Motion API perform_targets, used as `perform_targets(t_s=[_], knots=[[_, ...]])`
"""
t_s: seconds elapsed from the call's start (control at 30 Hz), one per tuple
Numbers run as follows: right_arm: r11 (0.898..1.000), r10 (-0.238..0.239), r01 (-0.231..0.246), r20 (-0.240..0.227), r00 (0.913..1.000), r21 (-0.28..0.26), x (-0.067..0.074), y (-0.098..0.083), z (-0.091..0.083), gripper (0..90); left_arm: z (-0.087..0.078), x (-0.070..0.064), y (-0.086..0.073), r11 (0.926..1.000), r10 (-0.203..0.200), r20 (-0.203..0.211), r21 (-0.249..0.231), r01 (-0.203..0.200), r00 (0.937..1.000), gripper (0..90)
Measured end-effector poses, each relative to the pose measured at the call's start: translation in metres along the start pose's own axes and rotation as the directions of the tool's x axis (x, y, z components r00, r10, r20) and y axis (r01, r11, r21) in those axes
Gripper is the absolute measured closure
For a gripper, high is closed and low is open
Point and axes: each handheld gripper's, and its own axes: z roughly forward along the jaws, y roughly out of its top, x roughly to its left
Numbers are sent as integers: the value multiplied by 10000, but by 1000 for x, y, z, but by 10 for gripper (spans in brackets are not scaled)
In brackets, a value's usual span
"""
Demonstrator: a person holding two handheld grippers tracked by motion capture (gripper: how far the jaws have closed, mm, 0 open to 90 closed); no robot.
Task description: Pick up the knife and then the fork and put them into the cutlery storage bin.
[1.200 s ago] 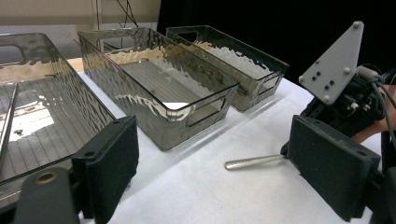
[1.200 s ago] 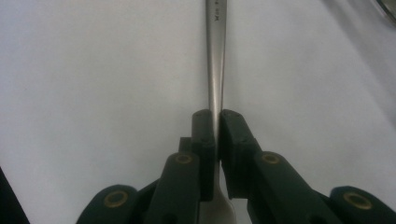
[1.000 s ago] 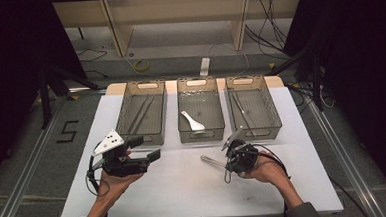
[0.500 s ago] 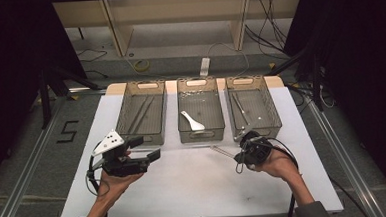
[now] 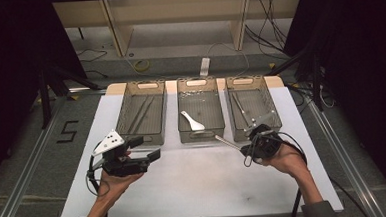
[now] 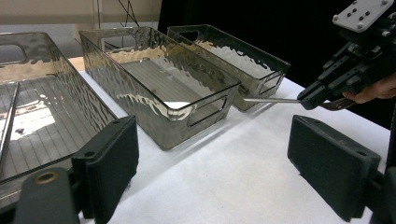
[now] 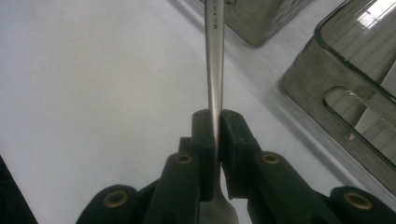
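Observation:
My right gripper point(image 5: 244, 149) is shut on the handle of a metal utensil point(image 5: 227, 142), held just above the white table point(image 5: 195, 188) in front of the gap between the middle and right bins. In the right gripper view the pads point(image 7: 205, 135) pinch the slim handle point(image 7: 214, 60), which points toward the bins; the utensil's wider end lies behind the jaws. My left gripper point(image 5: 145, 147) hovers at the front left, open and holding nothing. In the left gripper view its pads point(image 6: 112, 163) stand wide apart, with the right gripper point(image 6: 310, 99) and its utensil point(image 6: 271, 100) farther off.
Three clear plastic bins stand in a row at the back of the table: the left bin point(image 5: 142, 137) holds thin sticks, the middle bin point(image 5: 201, 134) a white spoon point(image 5: 192, 121), the right bin point(image 5: 277, 111) metal utensils. Dark floor and cables surround the table.
My right gripper has lifted with the utensil and moved right and away, toward the bins. The left gripper has kept still.

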Motion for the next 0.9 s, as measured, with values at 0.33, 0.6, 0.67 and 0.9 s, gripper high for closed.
perform_targets(t_s=[0.33, 0.6, 0.67, 0.9], knots=[[9997, -4, 8, 159, 9999, -243, -4, 2, -8, 853, 0, 0, 0, 10000, -6, -10, -5, 6, 10000, 160], [9976, 182, -160, 331, 9993, -675, -13, 6, -18, 853, 0, 1, 0, 10000, -52, -29, -18, 52, 10000, 160], [9966, 252, -219, 405, 9989, -800, -16, 8, -20, 852, 1, 1, 0, 10000, -80, -50, -26, 79, 10000, 160], [9913, 597, -527, 555, 9967, -1203, -29, 17, -26, 852, 1, 2, 0, 10000, -50, -70, -26, 49, 10000, 160]])
